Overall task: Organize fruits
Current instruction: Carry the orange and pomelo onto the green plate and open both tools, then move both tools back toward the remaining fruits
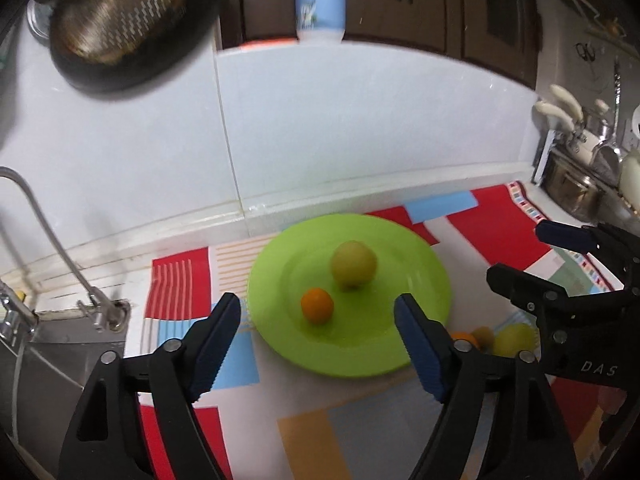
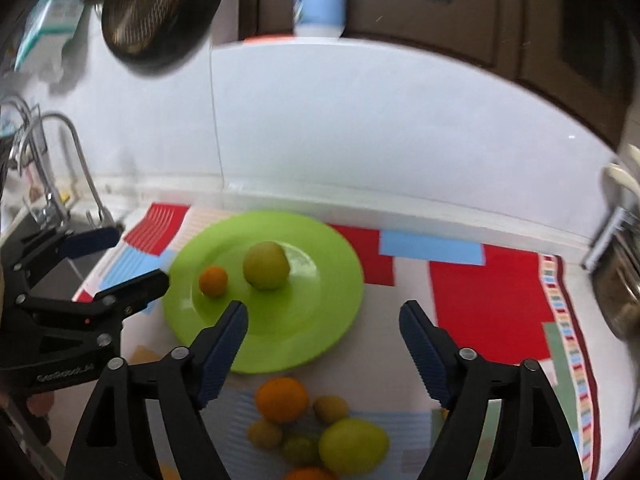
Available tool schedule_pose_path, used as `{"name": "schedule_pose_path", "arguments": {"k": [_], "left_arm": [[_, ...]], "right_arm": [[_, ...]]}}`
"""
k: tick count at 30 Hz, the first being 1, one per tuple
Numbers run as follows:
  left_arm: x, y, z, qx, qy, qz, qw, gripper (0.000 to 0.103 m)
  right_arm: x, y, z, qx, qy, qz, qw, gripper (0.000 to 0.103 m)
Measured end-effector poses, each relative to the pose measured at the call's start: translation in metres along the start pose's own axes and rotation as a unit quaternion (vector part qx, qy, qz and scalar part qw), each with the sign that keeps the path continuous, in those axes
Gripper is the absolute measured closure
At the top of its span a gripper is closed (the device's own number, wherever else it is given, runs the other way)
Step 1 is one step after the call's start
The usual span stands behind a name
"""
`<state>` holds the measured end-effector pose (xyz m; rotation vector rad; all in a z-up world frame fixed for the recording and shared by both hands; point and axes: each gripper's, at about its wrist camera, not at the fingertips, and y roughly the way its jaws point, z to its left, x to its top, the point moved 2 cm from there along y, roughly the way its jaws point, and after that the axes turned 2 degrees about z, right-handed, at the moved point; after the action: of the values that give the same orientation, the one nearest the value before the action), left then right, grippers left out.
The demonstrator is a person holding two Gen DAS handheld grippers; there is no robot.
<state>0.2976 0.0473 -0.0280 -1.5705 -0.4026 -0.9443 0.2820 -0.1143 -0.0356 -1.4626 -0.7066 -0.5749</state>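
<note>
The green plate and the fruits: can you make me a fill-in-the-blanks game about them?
1. The green plate holds ____ fruits.
2. Beside the small orange fruit on the plate sits a bigger fruit coloured ____.
3. The pile of loose fruits lies on the colourful ____, not on the plate.
4. The right gripper and the left gripper are both ____.

Missing words: two; yellow-green; mat; open

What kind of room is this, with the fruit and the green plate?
Most likely a home kitchen counter: a faucet over a steel sink on the left, a pan hanging on the tiled wall, and dark cabinets above.
</note>
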Motion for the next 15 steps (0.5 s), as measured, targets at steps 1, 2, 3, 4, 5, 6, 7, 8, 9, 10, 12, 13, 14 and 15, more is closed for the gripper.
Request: {"name": "schedule_pose_path", "arguments": {"k": [1,2,3,4,5,6,7,8,9,10,12,13,14,15], "left_arm": [[-0.001,-0.01,-0.002,0.002,0.0,-0.008,1.0,0.02],[0.0,-0.016,-0.004,0.002,-0.001,-0.014,0.9999,0.019],[-0.001,-0.023,-0.006,0.003,0.0,-0.02,0.9998,0.016],[-0.002,-0.033,-0.008,0.004,0.0,-0.027,0.9996,0.014],[-0.003,-0.039,-0.011,0.004,0.0,-0.032,0.9995,0.013],[-0.004,-0.045,-0.012,0.004,0.001,-0.037,0.9993,0.012],[-0.005,-0.052,-0.015,0.004,0.002,-0.042,0.9991,0.011],[-0.006,-0.057,-0.016,0.002,0.001,-0.044,0.999,0.01],[-0.007,-0.062,-0.018,0.0,0.001,-0.047,0.9989,0.008],[-0.008,-0.068,-0.02,0.0,-0.001,-0.051,0.9987,0.006],[-0.012,-0.076,-0.023,-0.002,0.001,-0.057,0.9984,0.006],[-0.013,-0.081,-0.025,-0.003,0.002,-0.06,0.9982,0.005],[-0.015,-0.086,-0.027,-0.004,0.003,-0.063,0.998,0.004],[-0.016,-0.09,-0.029,-0.005,0.005,-0.066,0.9978,0.003]], "right_arm": [[-0.002,-0.01,-0.001,-0.006,0.006,-0.008,1.0,0.021],[-0.003,-0.018,-0.003,-0.011,0.011,-0.015,1.0,0.019],[-0.005,-0.025,-0.003,-0.015,0.014,-0.021,1.0,0.018],[-0.006,-0.031,-0.004,-0.021,0.016,-0.027,0.999,0.017],[-0.009,-0.04,-0.005,-0.027,0.019,-0.034,0.999,0.017],[-0.012,-0.048,-0.005,-0.032,0.02,-0.041,0.998,0.017],[-0.014,-0.054,-0.006,-0.037,0.022,-0.045,0.998,0.017],[-0.017,-0.063,-0.007,-0.044,0.025,-0.05,0.997,0.017],[-0.019,-0.069,-0.008,-0.048,0.029,-0.054,0.997,0.017],[-0.022,-0.074,-0.009,-0.051,0.033,-0.057,0.996,0.016],[-0.027,-0.087,-0.012,-0.058,0.045,-0.063,0.995,0.015],[-0.03,-0.092,-0.014,-0.061,0.05,-0.066,0.995,0.014],[-0.034,-0.099,-0.015,-0.065,0.055,-0.071,0.994,0.014],[-0.036,-0.104,-0.016,-0.068,0.058,-0.074,0.993,0.014]]}}
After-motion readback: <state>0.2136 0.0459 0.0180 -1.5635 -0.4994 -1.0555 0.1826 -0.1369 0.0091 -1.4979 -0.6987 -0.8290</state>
